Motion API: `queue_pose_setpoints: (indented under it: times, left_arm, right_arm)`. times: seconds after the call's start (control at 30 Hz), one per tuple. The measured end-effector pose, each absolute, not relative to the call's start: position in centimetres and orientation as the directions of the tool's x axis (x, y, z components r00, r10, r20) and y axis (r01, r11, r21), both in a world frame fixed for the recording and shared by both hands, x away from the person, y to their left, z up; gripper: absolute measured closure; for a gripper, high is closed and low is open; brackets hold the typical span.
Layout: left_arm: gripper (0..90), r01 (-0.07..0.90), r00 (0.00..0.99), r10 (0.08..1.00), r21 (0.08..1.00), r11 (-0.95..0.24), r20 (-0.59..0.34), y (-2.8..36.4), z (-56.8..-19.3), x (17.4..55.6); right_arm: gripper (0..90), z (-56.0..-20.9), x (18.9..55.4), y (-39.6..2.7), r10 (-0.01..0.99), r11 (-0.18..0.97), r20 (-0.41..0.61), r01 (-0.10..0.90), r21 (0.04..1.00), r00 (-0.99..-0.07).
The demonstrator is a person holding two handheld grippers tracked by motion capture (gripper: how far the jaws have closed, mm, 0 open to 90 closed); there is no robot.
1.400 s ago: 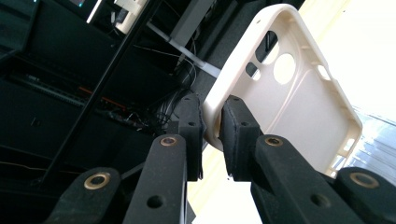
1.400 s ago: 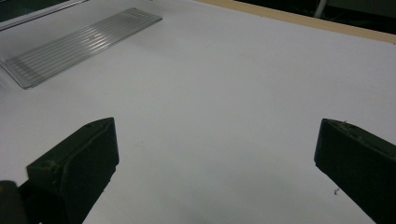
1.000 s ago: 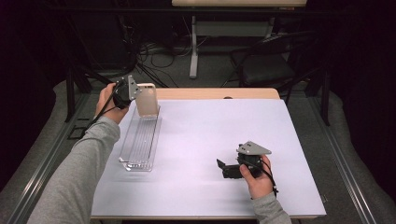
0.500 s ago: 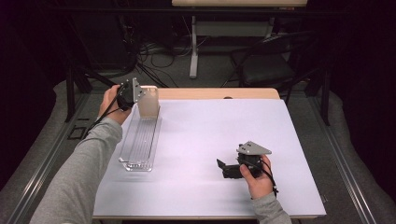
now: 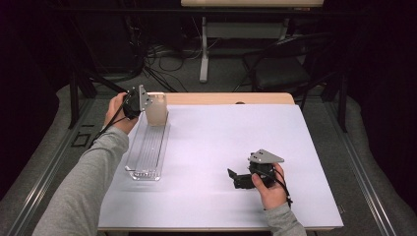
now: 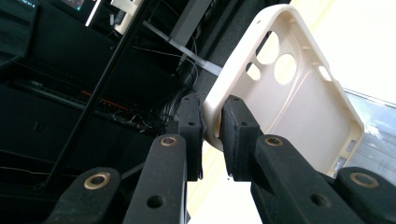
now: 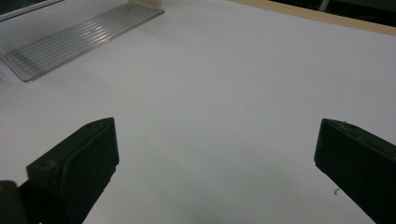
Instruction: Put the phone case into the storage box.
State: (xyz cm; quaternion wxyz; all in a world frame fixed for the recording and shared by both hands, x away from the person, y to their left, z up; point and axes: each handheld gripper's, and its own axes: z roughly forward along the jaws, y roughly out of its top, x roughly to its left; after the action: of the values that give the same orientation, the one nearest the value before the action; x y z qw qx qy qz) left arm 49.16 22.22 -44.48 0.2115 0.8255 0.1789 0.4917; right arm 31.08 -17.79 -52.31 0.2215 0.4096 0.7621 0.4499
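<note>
Phone case (image 5: 156, 109) in cream plastic stands upright at the far end of the clear ribbed tray (image 5: 147, 150) in the high view, pinched by the left gripper (image 5: 142, 101); compared with a second ago it sits a little farther from the person, nearer the table's (image 5: 206, 196) wooden back edge, while the tray lies where it was. The right gripper (image 5: 235, 178) has not shifted: it rests low over the white tabletop, well apart from the tray on its right, held in the right hand (image 5: 268, 189). Beyond the table, behind the tray, stand a dark chair (image 5: 280, 69) and tangled floor cables (image 5: 162, 54).

From the left gripper view, the jaws are closed on the rim of the case (image 6: 289, 88), whose hollow inside with round camera cut-outs faces the camera; the tray (image 6: 376, 135) shows just past it.

From the right gripper view, the jaws are spread wide with only bare tabletop (image 7: 210, 102) between them, and the tray (image 7: 79, 39) lies far ahead.
</note>
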Motion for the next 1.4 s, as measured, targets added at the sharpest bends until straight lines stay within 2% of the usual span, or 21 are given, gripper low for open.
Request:
queue_pose_setpoints:
  times: [0.5, 0.93, 1.4]
  left_arm:
    - [79.6, 0.068, 0.445, 0.48, 0.506, -0.86, 0.756, 22.3, -44.8, 49.3]
    - [78.9, 0.097, 0.443, 0.489, 0.502, -0.86, 0.751, 23.2, -45.0, 50.0]
    - [72.6, 0.106, 0.45, 0.496, 0.507, -0.856, 0.743, 23.2, -45.0, 50.2]
  right_arm:
    - [0.0, -52.4, 31.0, -17.7, 0.821, 0.266, 0.032, 0.431, 0.862, -0.57]
    - [0.0, -52.4, 31.1, -17.7, 0.819, 0.273, 0.027, 0.43, 0.861, -0.574]
    - [0.0, -52.5, 31.1, -17.6, 0.818, 0.271, 0.031, 0.433, 0.86, -0.574]
